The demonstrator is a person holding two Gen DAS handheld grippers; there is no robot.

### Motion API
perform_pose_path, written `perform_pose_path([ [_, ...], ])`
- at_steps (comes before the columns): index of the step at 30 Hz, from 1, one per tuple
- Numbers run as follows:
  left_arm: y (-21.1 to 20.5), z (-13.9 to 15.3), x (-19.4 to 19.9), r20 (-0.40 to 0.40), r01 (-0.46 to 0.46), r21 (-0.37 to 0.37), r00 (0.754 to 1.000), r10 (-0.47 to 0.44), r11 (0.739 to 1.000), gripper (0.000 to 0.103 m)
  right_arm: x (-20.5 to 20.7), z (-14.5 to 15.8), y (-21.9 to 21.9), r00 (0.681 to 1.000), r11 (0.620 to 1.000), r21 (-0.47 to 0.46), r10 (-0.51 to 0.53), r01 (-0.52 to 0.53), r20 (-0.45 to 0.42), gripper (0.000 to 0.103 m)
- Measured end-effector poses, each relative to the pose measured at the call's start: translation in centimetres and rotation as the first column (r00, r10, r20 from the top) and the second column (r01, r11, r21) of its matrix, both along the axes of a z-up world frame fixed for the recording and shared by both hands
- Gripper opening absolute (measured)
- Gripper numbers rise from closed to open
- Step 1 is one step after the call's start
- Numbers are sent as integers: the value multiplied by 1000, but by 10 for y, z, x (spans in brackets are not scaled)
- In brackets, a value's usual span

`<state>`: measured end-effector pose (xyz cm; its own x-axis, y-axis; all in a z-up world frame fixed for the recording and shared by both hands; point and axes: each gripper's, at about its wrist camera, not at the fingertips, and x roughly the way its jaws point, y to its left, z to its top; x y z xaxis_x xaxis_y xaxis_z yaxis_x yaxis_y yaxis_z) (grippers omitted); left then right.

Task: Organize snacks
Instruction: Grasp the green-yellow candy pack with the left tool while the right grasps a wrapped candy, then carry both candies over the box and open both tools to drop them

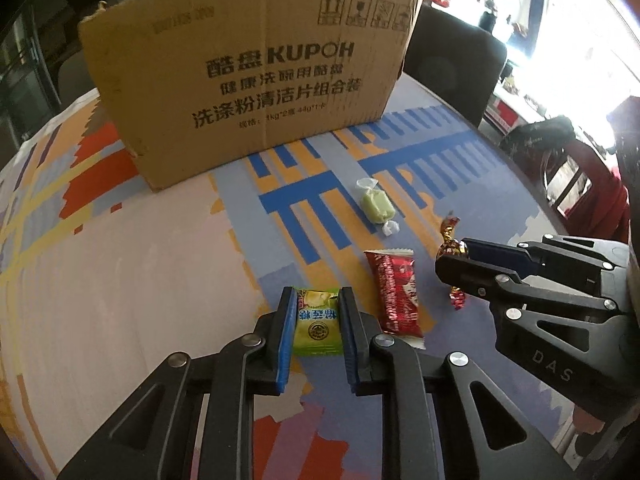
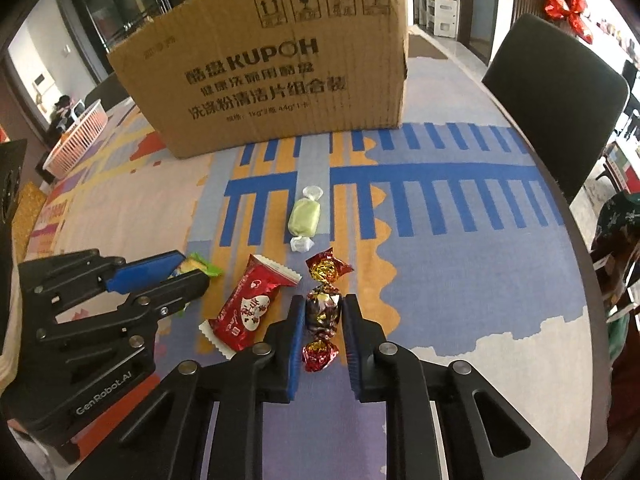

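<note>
My left gripper (image 1: 318, 300) is shut on a yellow-green candy packet (image 1: 318, 326), low over the table; it also shows in the right wrist view (image 2: 188, 274). My right gripper (image 2: 323, 306) is shut on a red-gold foil candy (image 2: 323, 312); it shows in the left wrist view (image 1: 454, 258) with the foil candy (image 1: 450, 236). A red snack packet (image 1: 396, 294) (image 2: 250, 308) lies between the grippers. A pale green wrapped candy (image 1: 376, 206) (image 2: 305, 216) lies farther out. A tall cardboard box (image 1: 248, 76) (image 2: 272, 68) stands behind.
The table wears a patterned blue, orange and pink cloth (image 2: 460, 240). A dark chair (image 2: 560, 92) stands at the right edge. A white slatted basket (image 2: 76, 140) sits at the far left. A red bow (image 2: 572, 12) hangs behind.
</note>
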<state>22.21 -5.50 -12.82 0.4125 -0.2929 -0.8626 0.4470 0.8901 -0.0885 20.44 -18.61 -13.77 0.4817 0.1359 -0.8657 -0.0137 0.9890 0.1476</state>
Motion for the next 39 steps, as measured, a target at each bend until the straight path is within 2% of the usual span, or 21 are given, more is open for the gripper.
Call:
perform_pose_path([
  [16,13,38,-19,67,-62,-63,996,66,996,21,-23,38,10,995,998,20,50,-52,92,19],
  [27,15,88,-16,176,-87,-101,979,103,991,21,-21,71,9,984,997,33,63,-69,168,19],
  [39,17,142,6,277,-109,-132,950,143,985,21,2,118,9,958,996,33,68,-80,279,19],
])
